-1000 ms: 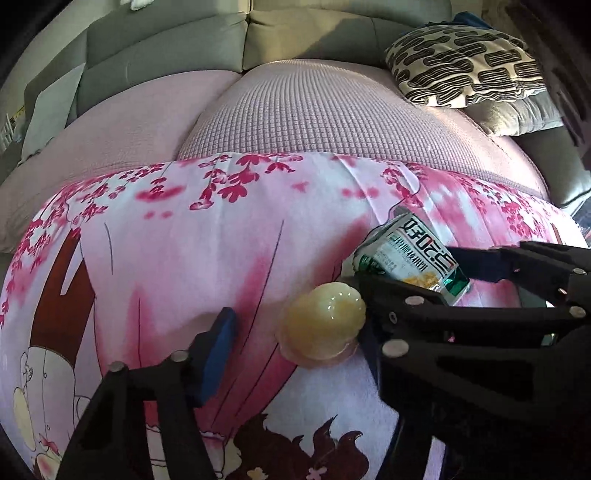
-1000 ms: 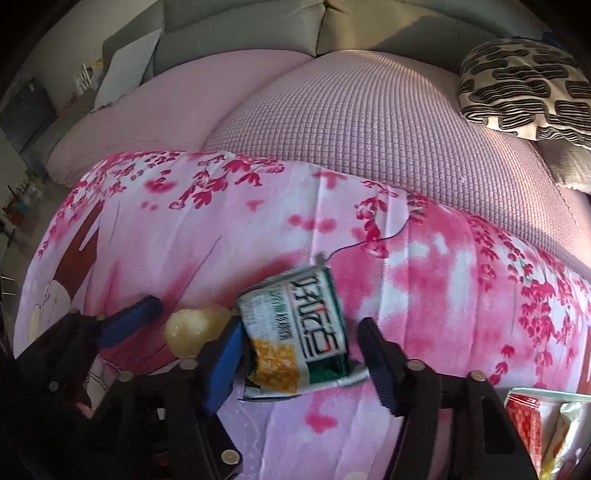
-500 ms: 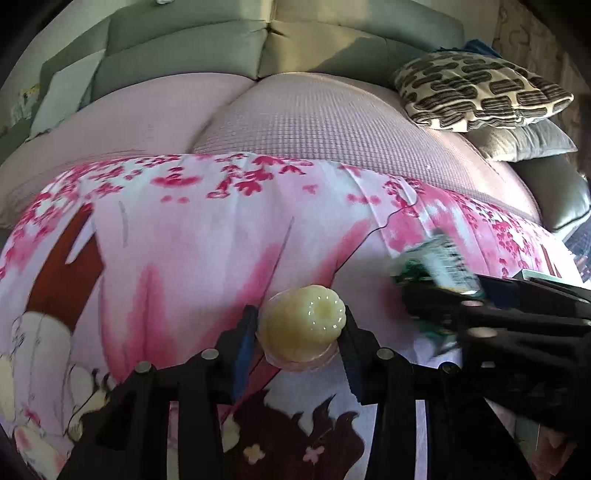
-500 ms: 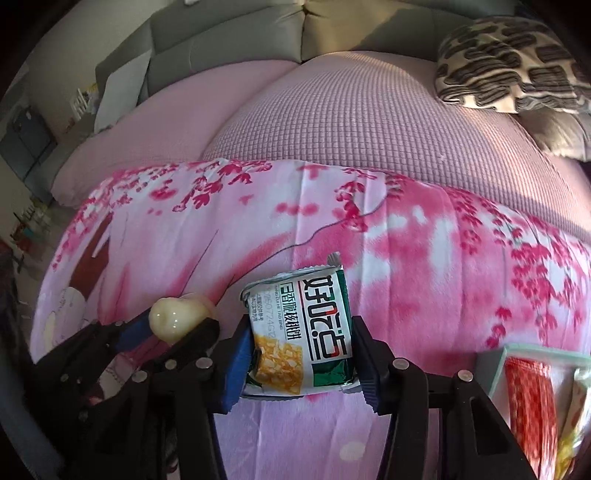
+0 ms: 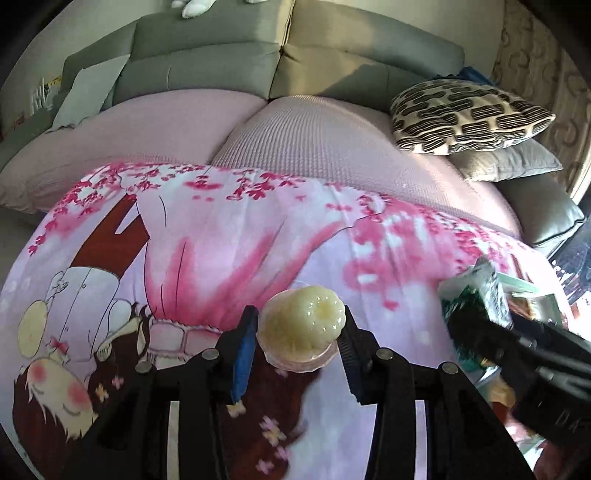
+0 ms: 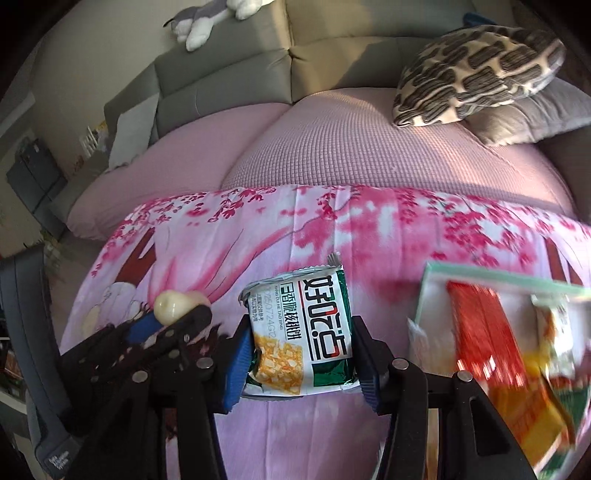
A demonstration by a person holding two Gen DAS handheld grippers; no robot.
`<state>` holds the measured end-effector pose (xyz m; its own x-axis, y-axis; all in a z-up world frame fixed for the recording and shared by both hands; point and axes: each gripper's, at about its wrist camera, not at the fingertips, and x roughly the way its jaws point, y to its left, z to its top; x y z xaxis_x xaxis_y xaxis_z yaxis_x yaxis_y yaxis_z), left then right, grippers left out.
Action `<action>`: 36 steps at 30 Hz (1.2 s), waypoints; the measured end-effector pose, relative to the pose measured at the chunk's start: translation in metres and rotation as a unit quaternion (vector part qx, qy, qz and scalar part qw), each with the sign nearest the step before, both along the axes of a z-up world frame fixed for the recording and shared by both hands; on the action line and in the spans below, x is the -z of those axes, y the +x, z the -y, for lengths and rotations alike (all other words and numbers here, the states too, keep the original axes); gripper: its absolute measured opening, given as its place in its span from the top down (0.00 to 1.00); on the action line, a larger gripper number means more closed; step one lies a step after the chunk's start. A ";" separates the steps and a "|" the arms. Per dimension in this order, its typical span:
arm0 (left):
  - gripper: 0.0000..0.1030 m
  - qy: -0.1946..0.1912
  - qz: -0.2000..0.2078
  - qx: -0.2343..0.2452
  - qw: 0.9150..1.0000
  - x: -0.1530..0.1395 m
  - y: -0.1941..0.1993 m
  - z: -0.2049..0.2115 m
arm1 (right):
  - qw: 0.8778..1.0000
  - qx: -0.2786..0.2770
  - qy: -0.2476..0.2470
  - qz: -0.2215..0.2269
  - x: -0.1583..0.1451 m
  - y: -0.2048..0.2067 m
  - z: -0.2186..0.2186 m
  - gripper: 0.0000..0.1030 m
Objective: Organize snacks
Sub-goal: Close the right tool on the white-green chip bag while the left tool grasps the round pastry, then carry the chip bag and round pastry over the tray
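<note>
A pale yellow jelly cup sits clamped between the blue pads of my left gripper, lifted off the pink cartoon blanket. My right gripper is shut on a green and white snack packet, held upright above the blanket. In the right wrist view the left gripper with the jelly cup is at the left. In the left wrist view the right gripper with the packet is at the right. A pale green tray holding red and yellow snack packets lies to the right.
The blanket covers a pink sofa seat with grey back cushions. A patterned cushion and a grey pillow rest at the back right. A plush toy lies on the sofa back.
The left gripper closed on the jelly cup and the right gripper closed on the packet. Both rose off the blanket and moved right, bringing the tray into view.
</note>
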<state>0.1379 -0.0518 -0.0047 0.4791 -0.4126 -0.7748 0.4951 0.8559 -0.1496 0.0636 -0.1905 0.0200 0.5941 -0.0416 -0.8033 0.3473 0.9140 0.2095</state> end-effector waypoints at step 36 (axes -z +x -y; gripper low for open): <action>0.57 -0.007 0.046 0.248 0.968 -0.037 -0.216 0.151 | 0.958 0.284 -0.031 -0.009 -0.017 -0.256 0.138 0.48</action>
